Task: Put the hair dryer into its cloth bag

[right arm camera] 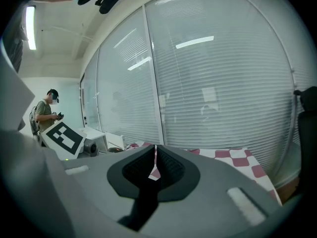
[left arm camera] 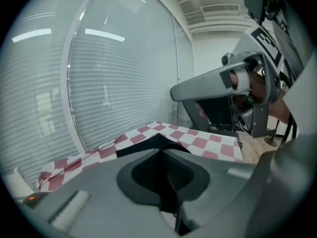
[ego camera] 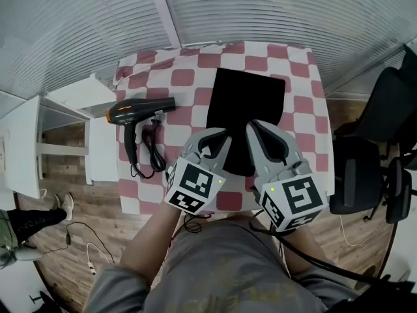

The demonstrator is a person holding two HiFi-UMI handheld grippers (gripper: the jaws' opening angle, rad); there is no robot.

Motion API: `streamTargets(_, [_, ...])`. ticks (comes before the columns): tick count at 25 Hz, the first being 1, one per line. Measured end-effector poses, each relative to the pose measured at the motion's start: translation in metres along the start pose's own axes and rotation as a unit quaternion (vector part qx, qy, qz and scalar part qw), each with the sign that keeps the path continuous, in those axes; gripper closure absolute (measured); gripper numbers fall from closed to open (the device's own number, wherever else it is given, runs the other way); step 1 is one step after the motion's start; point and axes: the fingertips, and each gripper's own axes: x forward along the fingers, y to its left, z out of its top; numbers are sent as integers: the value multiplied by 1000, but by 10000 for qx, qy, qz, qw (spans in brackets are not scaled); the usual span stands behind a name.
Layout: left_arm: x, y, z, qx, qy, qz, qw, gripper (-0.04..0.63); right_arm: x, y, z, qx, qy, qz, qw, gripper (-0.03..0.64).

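The black hair dryer (ego camera: 133,113), orange at its nozzle end, lies on the left part of the checkered table (ego camera: 300,103), with its black cord (ego camera: 154,154) coiled beside the handle. The flat black cloth bag (ego camera: 244,103) lies in the table's middle. My left gripper (ego camera: 218,134) and right gripper (ego camera: 255,128) hover side by side over the bag's near edge, both shut with nothing in them. In the left gripper view the gripper (left arm camera: 161,150) points over the bag (left arm camera: 143,144). The right gripper (right arm camera: 154,150) shows only a thin slit between its pads.
A white shelf unit (ego camera: 71,100) stands against the table's left side. Black office chairs (ego camera: 355,175) are at the right. A person's legs (ego camera: 26,223) are at the lower left, and a person (right arm camera: 45,115) stands further off. Window blinds (ego camera: 260,8) run behind the table.
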Motion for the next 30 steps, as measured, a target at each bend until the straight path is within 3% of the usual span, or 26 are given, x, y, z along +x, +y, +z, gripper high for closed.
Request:
streamTargets(8, [-10, 18, 16, -140, -56, -498, 9986, 581, -16, 15, 11, 12, -249, -460, 9986, 580])
streamTargets(22, [-19, 29, 5, 20, 24, -1486, 9889, 581, -26, 67, -44, 612, -48, -1276, 9899, 589])
streamTargets(30, [-32, 29, -1, 345, 187, -1588, 9865, 581, -38, 114, -61, 762, 21, -1106, 9909, 588])
